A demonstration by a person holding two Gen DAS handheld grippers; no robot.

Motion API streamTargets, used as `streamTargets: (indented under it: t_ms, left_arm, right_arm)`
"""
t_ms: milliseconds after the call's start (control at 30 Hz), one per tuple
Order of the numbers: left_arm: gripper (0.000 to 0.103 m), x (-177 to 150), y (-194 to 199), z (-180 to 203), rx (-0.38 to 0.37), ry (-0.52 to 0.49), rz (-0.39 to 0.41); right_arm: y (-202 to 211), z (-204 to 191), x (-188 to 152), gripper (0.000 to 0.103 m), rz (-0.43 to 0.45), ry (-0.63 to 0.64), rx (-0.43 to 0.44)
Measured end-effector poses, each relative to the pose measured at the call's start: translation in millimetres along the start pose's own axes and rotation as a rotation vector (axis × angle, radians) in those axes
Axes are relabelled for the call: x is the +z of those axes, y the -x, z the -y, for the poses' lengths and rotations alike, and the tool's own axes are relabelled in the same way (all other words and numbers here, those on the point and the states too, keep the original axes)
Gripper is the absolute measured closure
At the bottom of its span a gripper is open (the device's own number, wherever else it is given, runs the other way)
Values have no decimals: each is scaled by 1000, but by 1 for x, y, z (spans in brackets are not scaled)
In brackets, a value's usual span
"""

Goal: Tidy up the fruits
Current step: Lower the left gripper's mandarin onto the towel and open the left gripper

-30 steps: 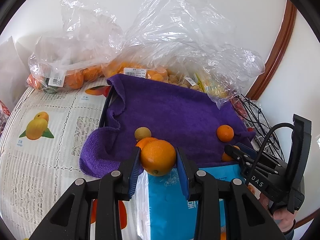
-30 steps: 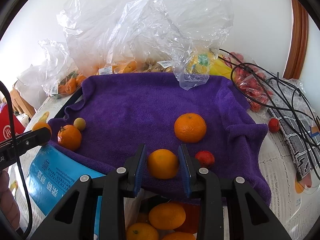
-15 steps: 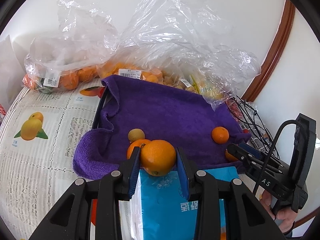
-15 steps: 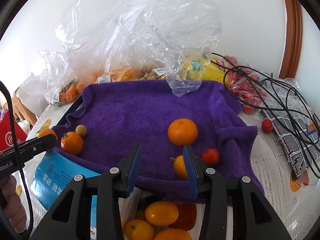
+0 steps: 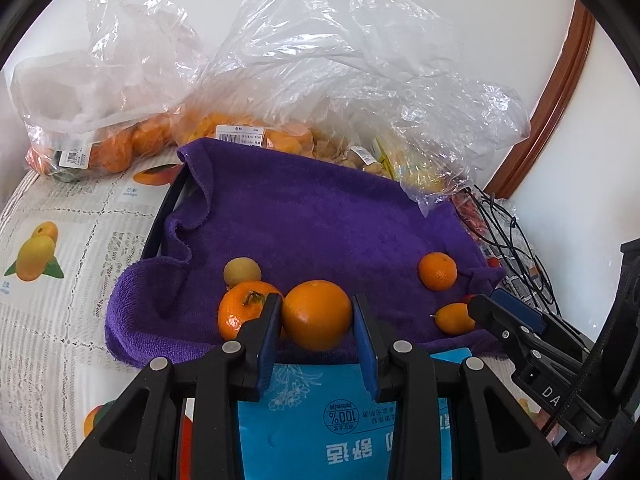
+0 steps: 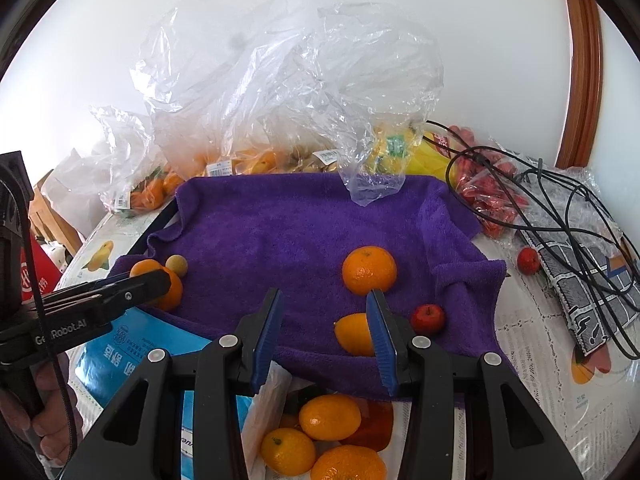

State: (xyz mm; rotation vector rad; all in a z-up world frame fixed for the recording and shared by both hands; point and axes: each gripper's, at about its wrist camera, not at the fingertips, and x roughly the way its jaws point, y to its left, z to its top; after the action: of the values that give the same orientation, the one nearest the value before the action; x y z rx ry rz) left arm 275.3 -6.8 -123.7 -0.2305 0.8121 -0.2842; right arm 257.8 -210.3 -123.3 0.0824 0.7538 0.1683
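My left gripper (image 5: 316,304) is shut on a smooth orange (image 5: 317,314), held over the near edge of the purple towel (image 5: 320,220). A stemmed mandarin (image 5: 240,316) and a small yellowish fruit (image 5: 242,272) lie just left of it. My right gripper (image 6: 324,300) stands open over the towel (image 6: 300,220) with nothing between its pads. A small orange (image 6: 352,334) rests on the towel, partly behind the right finger. Beyond it lie a big mandarin (image 6: 369,269) and a small red fruit (image 6: 428,319).
Clear plastic bags of fruit (image 6: 280,100) pile up behind the towel. Black cables (image 6: 560,208) and a red-fruit bag lie at the right. A blue packet (image 5: 340,420) and an open bag of oranges (image 6: 320,432) sit below the grippers. A black tray edge (image 5: 160,220) shows at the left.
My right gripper opened and the small orange it held now lies on the towel beside its right finger. My left gripper carried its orange forward over the towel's near edge.
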Motion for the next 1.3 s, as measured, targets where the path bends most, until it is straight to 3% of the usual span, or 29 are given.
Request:
streamTargets:
  t_ms: [700,867,1133,1300]
  left_arm:
    - [69,2,-6,2,-4,9,49]
    - [56,1,-3,1,-20,22,60]
    - [44,3,3,-3,-12,41,63]
    - [41,3,9,-6,3,54,67]
  right_arm:
    - [-1,-1,-1,60,-8,-7,0]
    - [-4,-1,-2,60,-15,-5,0]
    - [-5,1,-2,59,-14,-5,-8]
    - [-4,5,-2,54,-5,-14,-12]
